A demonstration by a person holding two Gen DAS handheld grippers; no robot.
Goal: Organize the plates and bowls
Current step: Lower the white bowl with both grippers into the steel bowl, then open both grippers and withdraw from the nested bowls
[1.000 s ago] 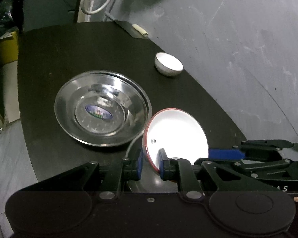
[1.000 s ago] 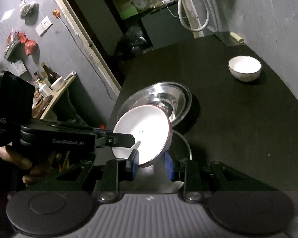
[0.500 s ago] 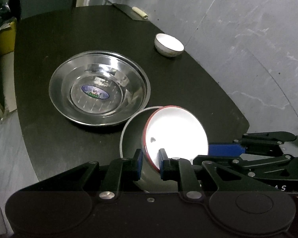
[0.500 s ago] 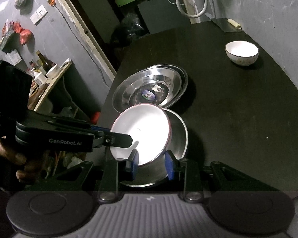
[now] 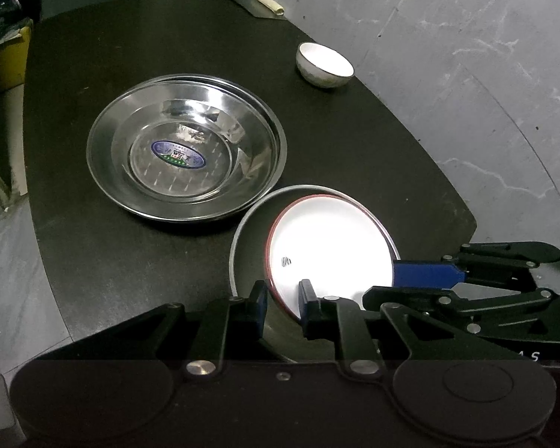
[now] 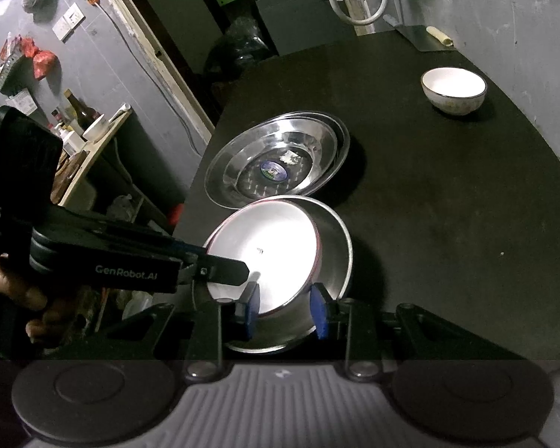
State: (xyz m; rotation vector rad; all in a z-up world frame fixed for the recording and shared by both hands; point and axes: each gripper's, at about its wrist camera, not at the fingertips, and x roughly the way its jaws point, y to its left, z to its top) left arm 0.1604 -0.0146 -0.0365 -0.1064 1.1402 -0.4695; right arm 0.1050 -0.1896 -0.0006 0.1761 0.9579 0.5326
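A white plate with a red rim lies tilted inside a steel bowl at the table's near edge. My left gripper is shut on the plate's near rim. My right gripper is shut on the rim of the plate and the steel bowl, one finger on each side. A stack of wide steel plates sits just beyond, also in the right wrist view. A small white bowl stands far right, and shows in the right wrist view.
The black round table ends close to both grippers. A grey wall runs along its right side. A flat dark board with a pale roll lies at the far edge. Shelves with bottles stand left of the table.
The white plate came down from mid-air into the steel bowl and now lies flatter. Both grippers came down with it and kept their hold.
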